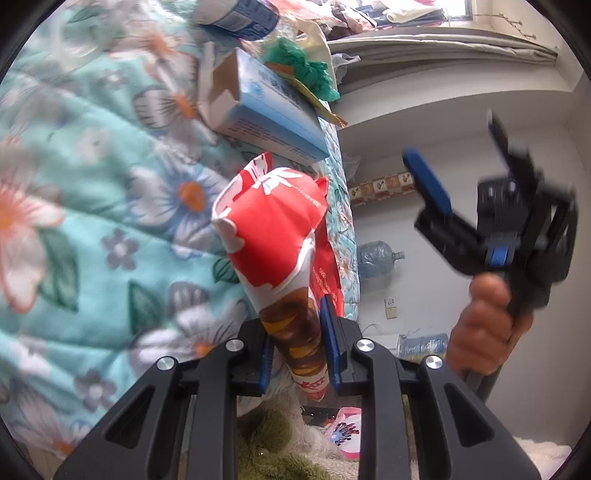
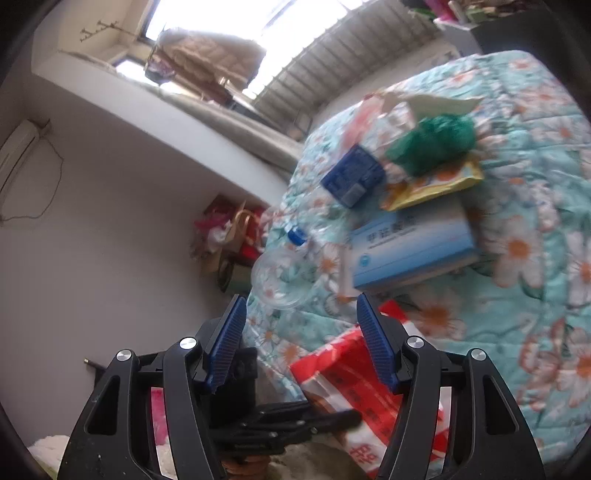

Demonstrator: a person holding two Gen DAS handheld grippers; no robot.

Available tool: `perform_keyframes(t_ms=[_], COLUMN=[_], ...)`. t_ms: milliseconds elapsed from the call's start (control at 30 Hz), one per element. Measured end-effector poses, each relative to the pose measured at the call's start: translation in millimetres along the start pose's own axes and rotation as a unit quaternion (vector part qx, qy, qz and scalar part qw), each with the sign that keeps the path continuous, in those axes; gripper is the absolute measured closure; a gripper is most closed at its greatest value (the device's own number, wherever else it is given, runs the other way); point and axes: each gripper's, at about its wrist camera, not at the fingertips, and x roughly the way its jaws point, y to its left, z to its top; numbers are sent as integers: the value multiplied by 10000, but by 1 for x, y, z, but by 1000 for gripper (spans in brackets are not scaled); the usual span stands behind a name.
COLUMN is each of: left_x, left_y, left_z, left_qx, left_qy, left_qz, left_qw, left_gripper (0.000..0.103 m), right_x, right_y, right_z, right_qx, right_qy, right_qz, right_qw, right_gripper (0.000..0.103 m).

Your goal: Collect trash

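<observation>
My left gripper [image 1: 297, 350] is shut on a red and white snack wrapper [image 1: 275, 229] and holds it beside the floral quilt [image 1: 92, 192]. The wrapper also shows in the right wrist view [image 2: 347, 373]. My right gripper [image 2: 301, 339] is open and empty; in the left wrist view it [image 1: 461, 155] hangs off the bed's edge. Ahead of it on the quilt [image 2: 517, 184] lie a clear plastic bottle [image 2: 284, 269] with a blue cap, a light blue box [image 2: 410, 247], a dark blue packet [image 2: 354, 175], a yellow wrapper [image 2: 432, 184] and a green net [image 2: 432, 142].
The light blue box [image 1: 269, 110], green net [image 1: 306, 66] and a bottle [image 1: 243, 16] sit at the quilt's far end. A water jug [image 1: 376, 258] stands by the white wall. Bags [image 2: 229, 229] are piled by the wall under a shelf. A green plush [image 1: 273, 450] lies below.
</observation>
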Motion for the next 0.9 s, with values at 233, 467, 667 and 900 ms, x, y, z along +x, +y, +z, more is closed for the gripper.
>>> perform_keyframes(t_ms=[233, 467, 667, 900], left_x=[-13, -28, -30, -34], left_y=[13, 26, 31, 34], left_z=[-9, -11, -11, -10], left_qx=[-212, -297, -351, -339], left_qy=[-109, -206, -194, -201], left_qz=[-88, -122, -165, -155], left_qw=[9997, 9993, 9991, 9991], left_gripper=[81, 81, 81, 81], right_x=[93, 144, 181, 203], right_y=[48, 53, 69, 60], right_z=[31, 38, 34, 25], right_qx=[-835, -433, -494, -253], right_qy=[866, 1510, 1834, 2062], right_qz=[-369, 61, -133, -70], right_qw=[9921, 9876, 9817, 9782], right_gripper=[43, 49, 58, 95])
